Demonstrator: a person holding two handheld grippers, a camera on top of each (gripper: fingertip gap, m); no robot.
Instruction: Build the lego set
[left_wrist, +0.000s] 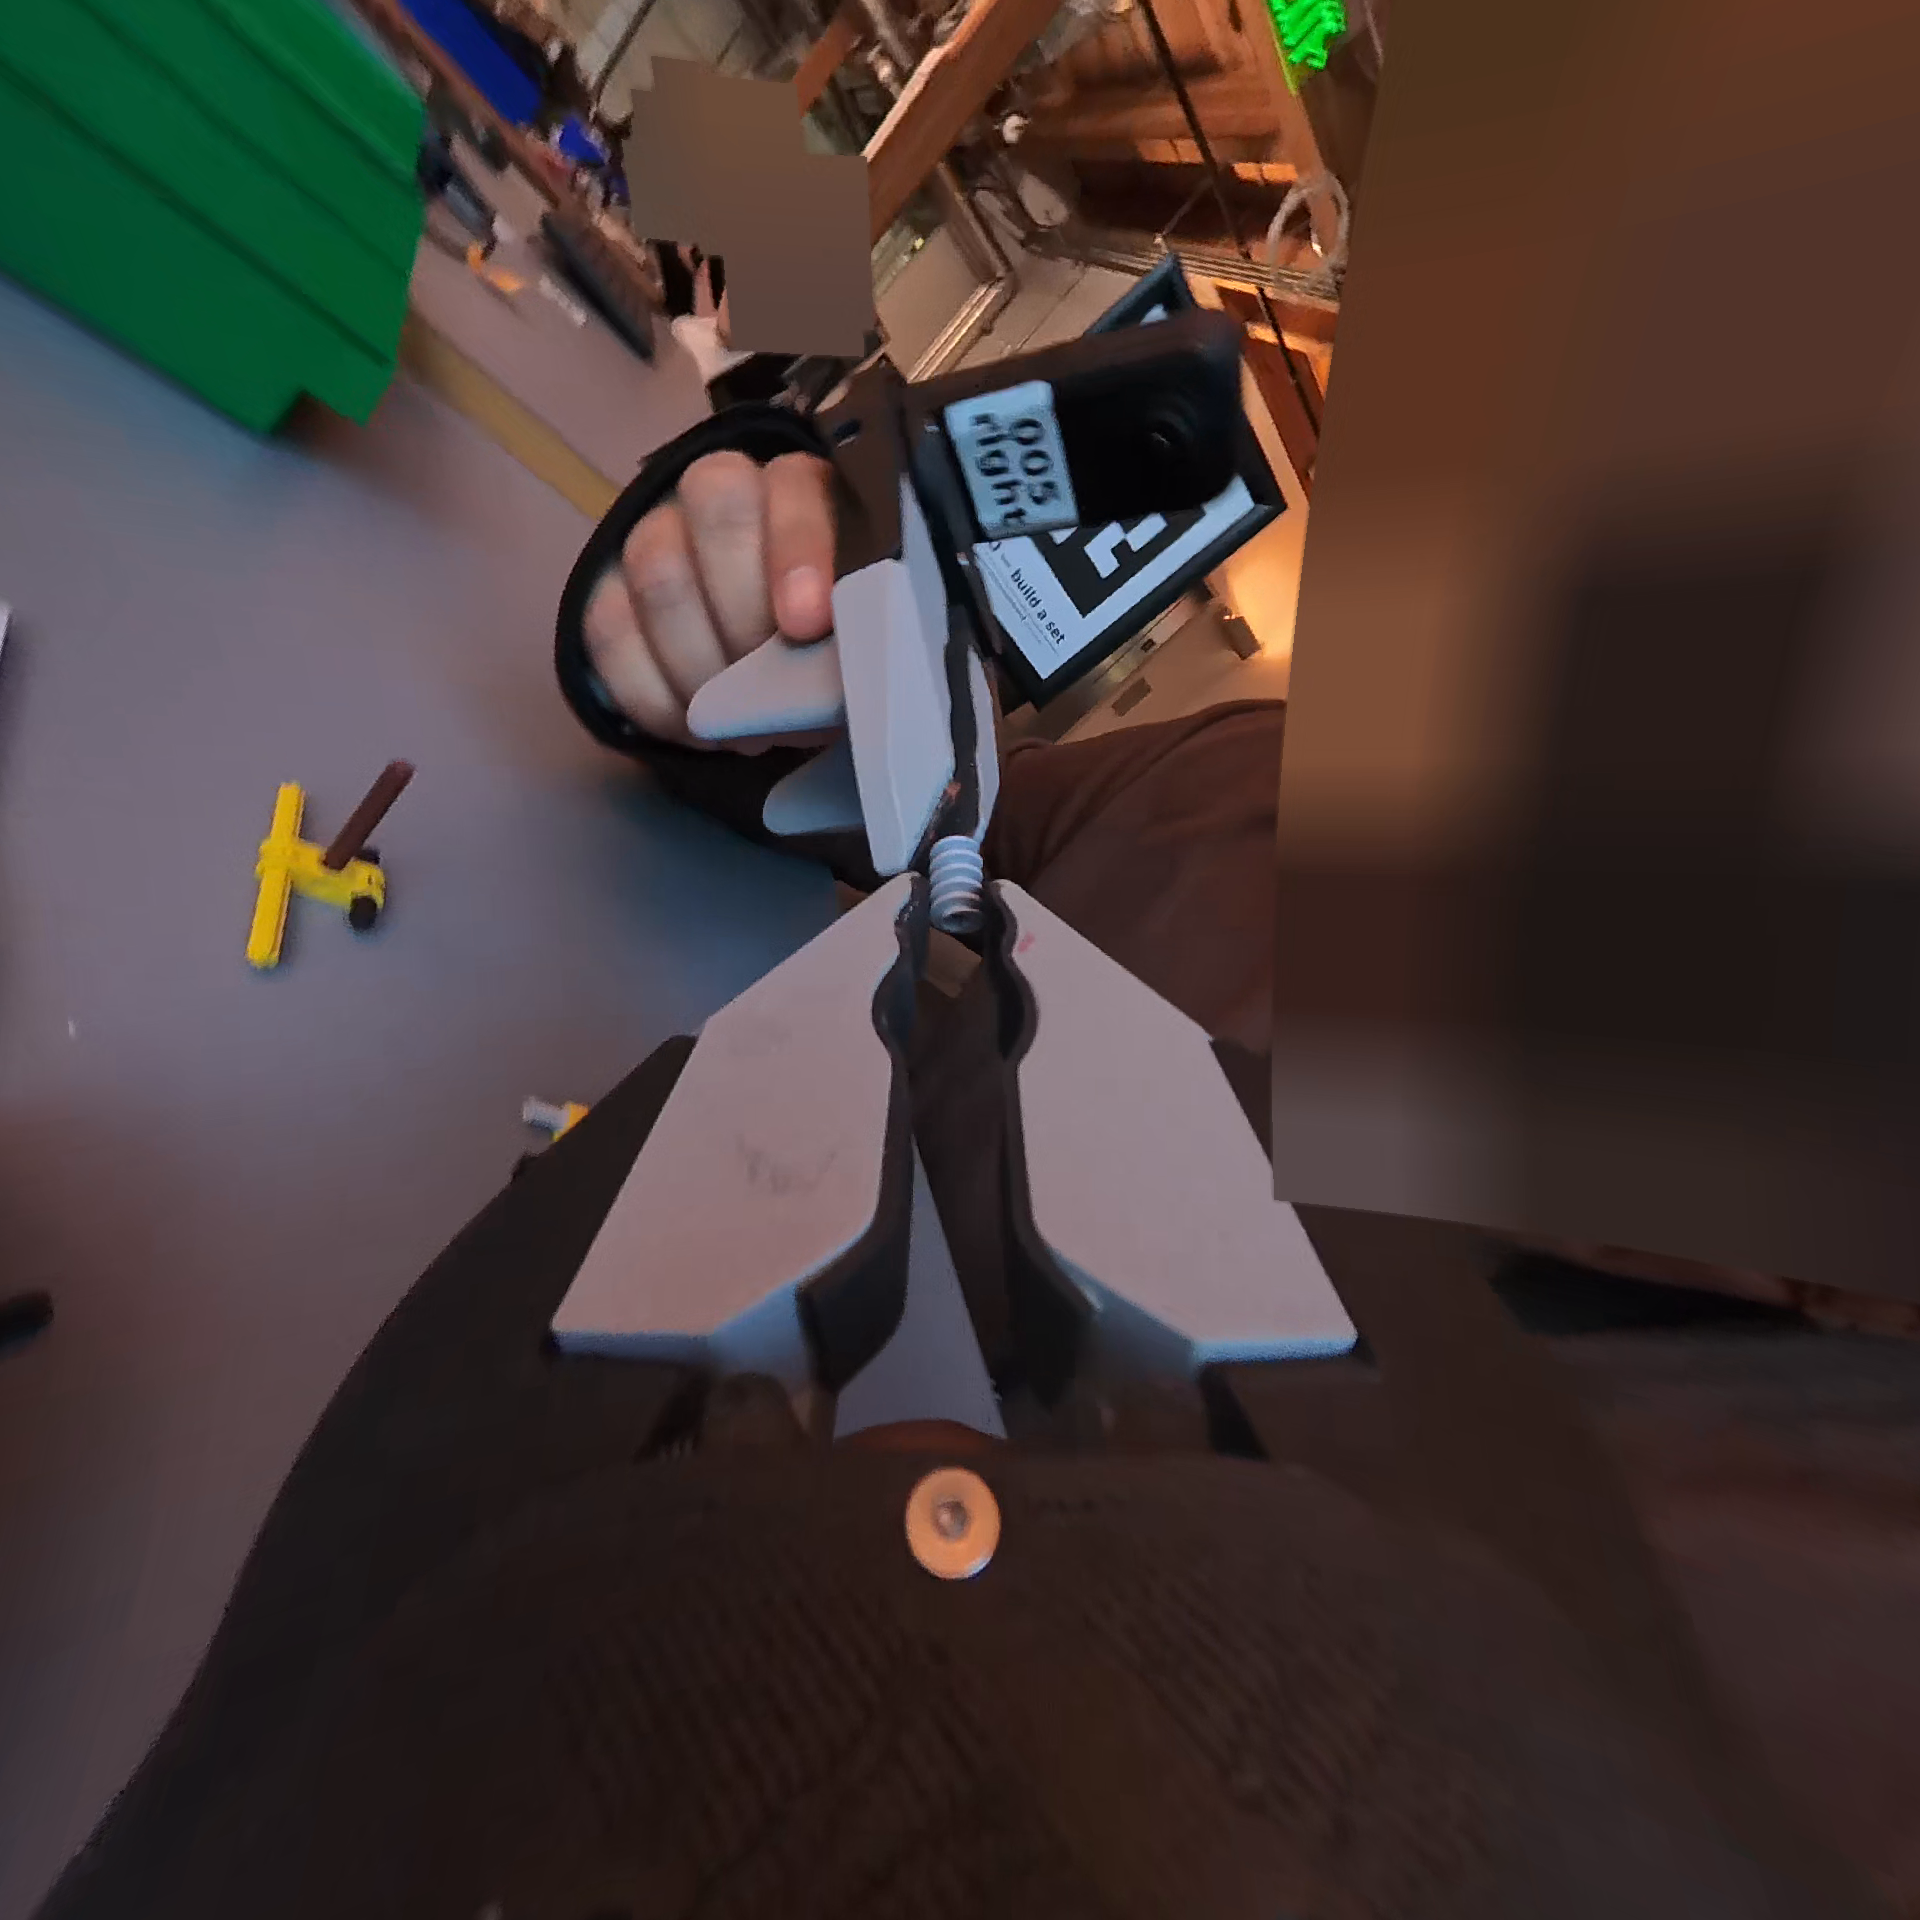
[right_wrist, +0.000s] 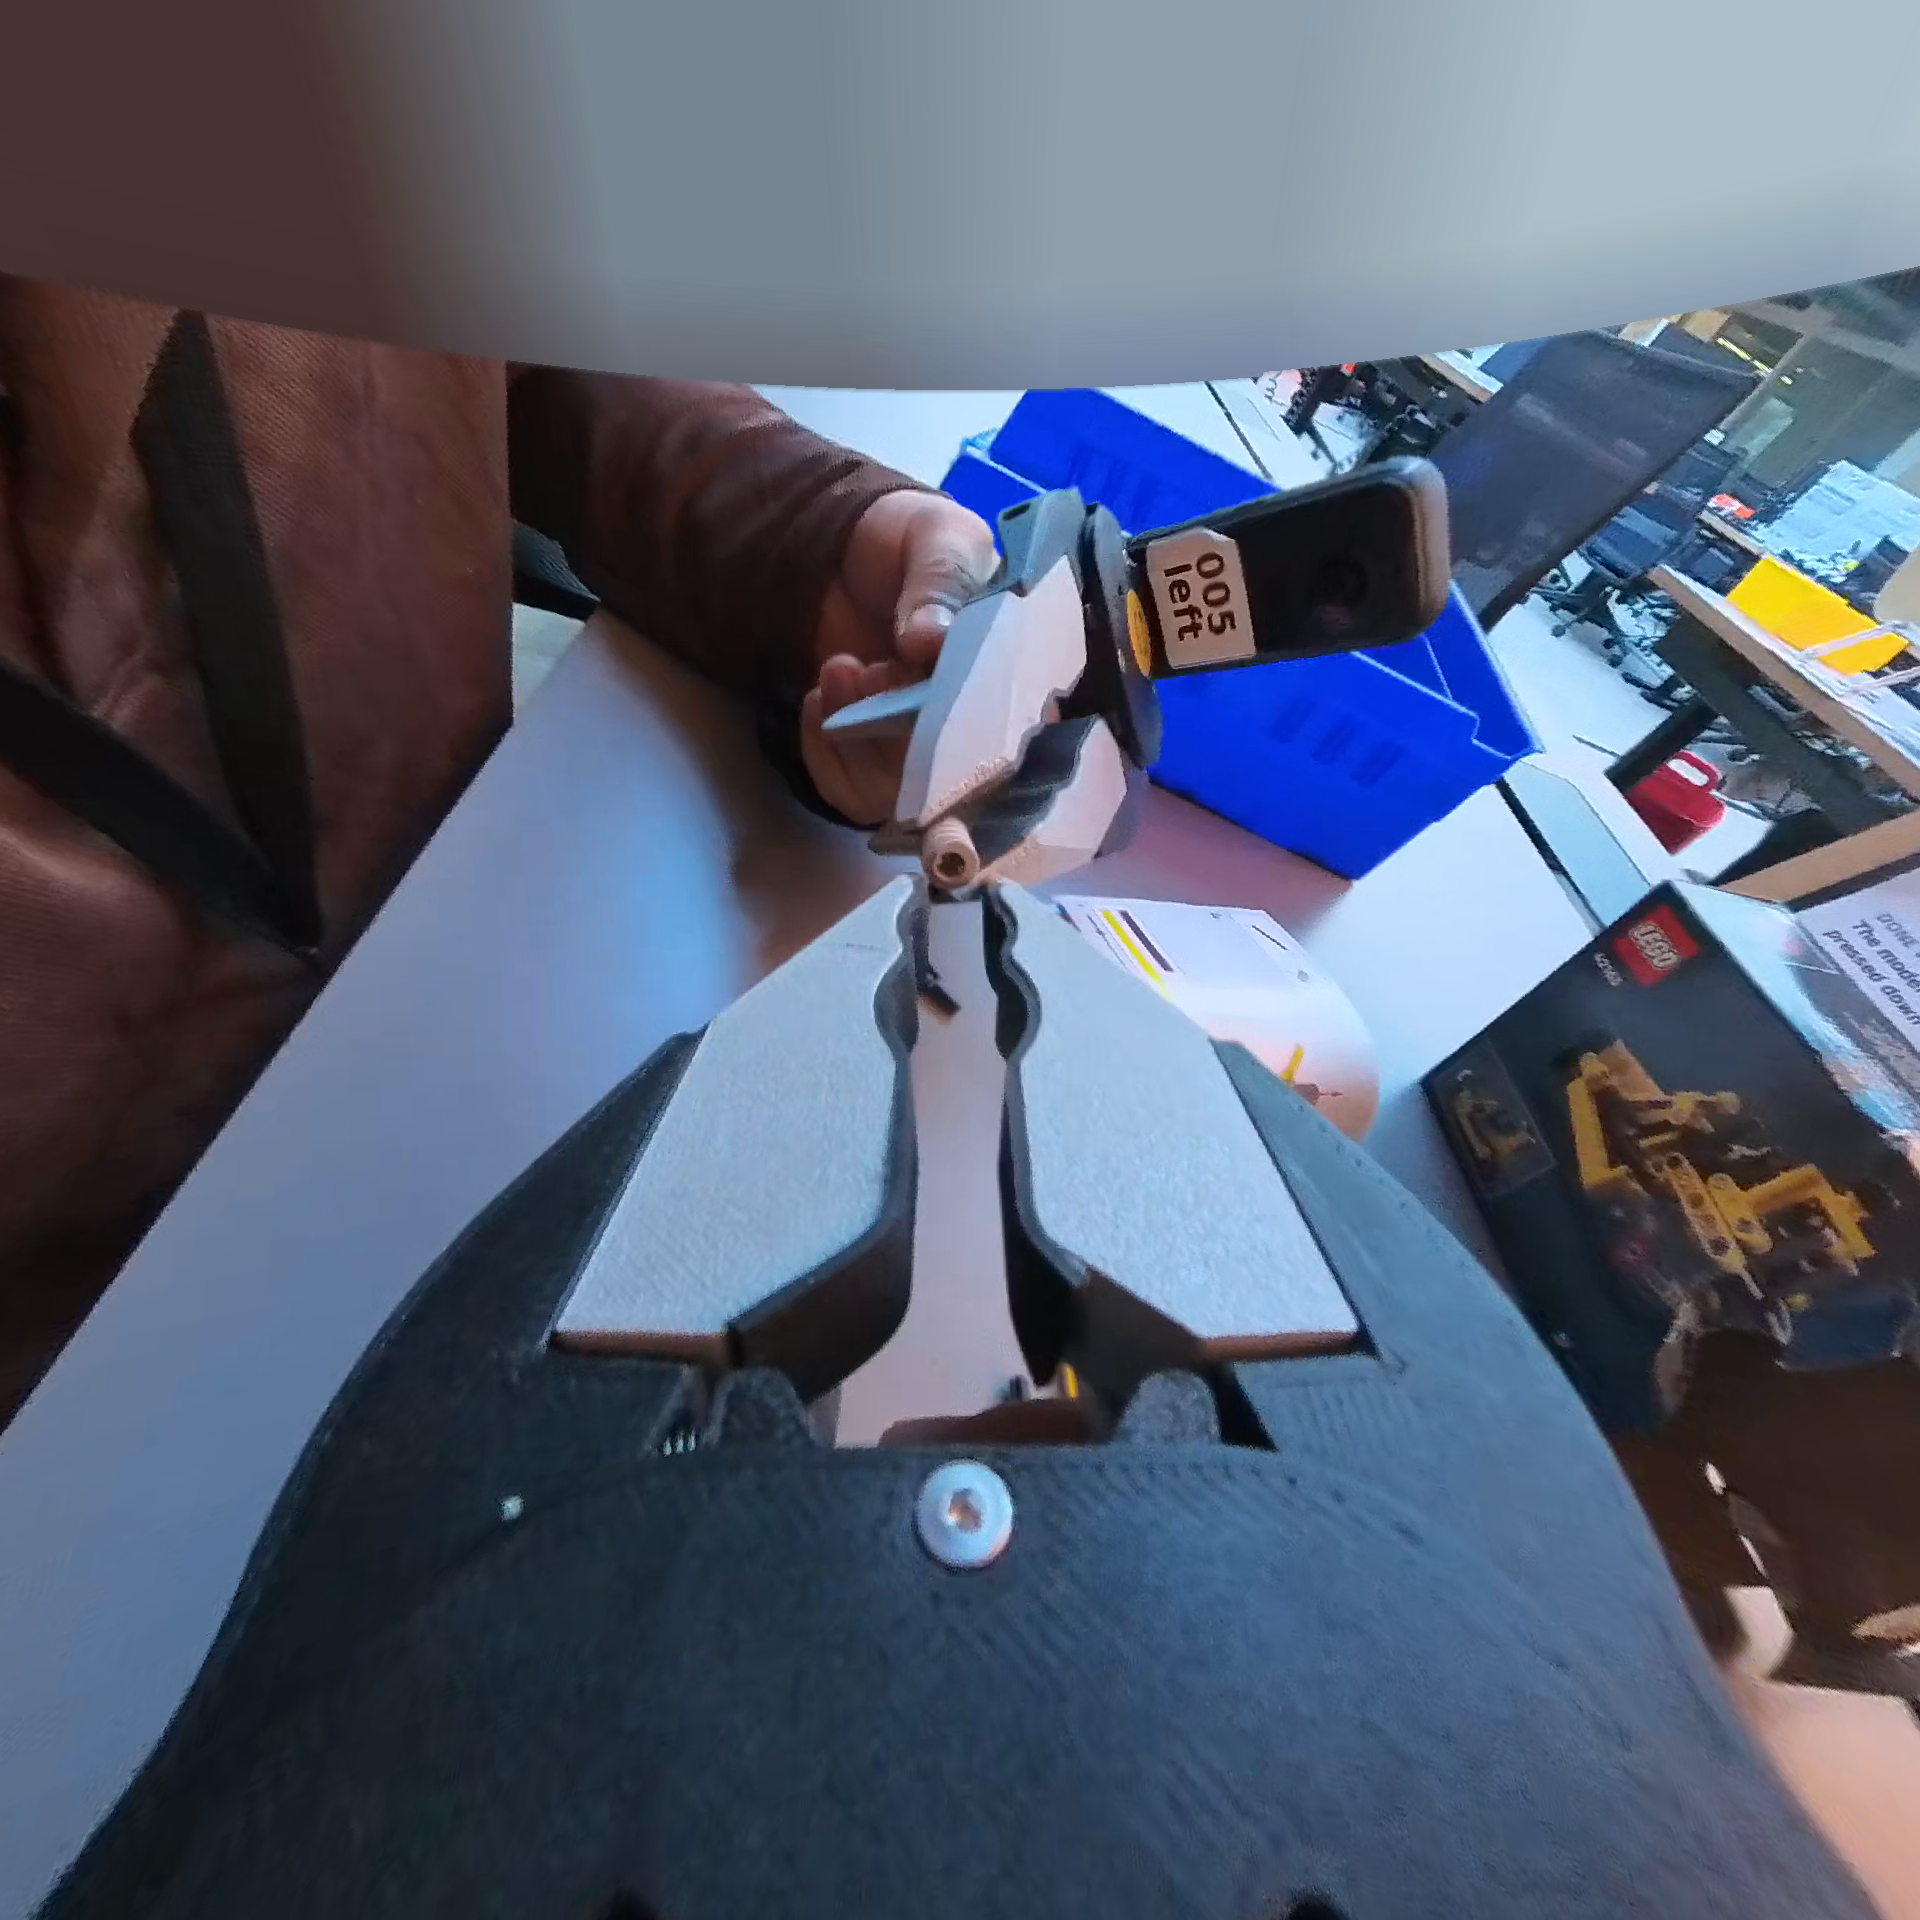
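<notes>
- We hold the left gripper (left_wrist: 951, 914) and the right gripper (left_wrist: 940, 821) tip to tip in the air above the edge of the pale grey table (left_wrist: 187, 644) — each wrist view faces the other tool.
- Between the tips sits a small pale grey ribbed worm-gear piece (left_wrist: 954, 883); from the right wrist view its end (right_wrist: 951, 862) reads as a short tube with a hole.
- Our left claw is clenched on the near end of that piece, with a tan bit showing between its fingers below it.
- Our right claw has narrowed onto the far end; we cannot tell whether it grips or only touches.
- A hand (left_wrist: 707, 592) wraps the right gripper's handle, and a brown sleeve (right_wrist: 686, 499) leads to the left one.
- On the table, well left of the worm gear, lies a yellow beam sub-assembly with a dark brown axle (left_wrist: 317, 862) standing out of it.
- A tiny yellow-and-white piece (left_wrist: 551, 1117) lies just beside the left gripper's body.
- Beyond the worm gear stands a blue plastic bin (right_wrist: 1299, 717); to its right, a white instruction sheet (right_wrist: 1226, 977) and the dark set box (right_wrist: 1683, 1143) picturing a yellow machine.
- Far left stands a green bin (left_wrist: 197, 197).
</notes>
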